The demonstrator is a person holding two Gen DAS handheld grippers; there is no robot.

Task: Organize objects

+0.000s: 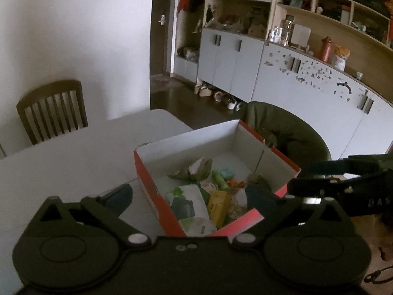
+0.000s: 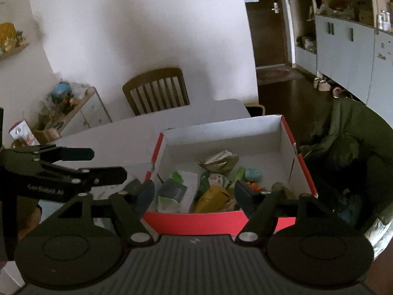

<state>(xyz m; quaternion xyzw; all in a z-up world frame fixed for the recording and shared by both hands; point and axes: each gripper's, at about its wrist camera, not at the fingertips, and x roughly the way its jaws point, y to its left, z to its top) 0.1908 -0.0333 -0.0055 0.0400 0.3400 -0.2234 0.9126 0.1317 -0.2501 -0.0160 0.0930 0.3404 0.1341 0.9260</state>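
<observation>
The left claw (image 1: pixel 189 196) is spread wide and empty, with the red box (image 1: pixel 157 196) of small items directly ahead. The right claw (image 2: pixel 194 194) is also spread and empty, just before the same box.

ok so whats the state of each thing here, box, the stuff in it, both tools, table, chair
box: upright on the table, open, no lid on it
small items: lying loose in the box's near half, far half bare
left tool: open, nothing between its fingers
right tool: open, holding nothing
table: white, bare around the box
chair: upright at the table's far side, nobody on it
</observation>
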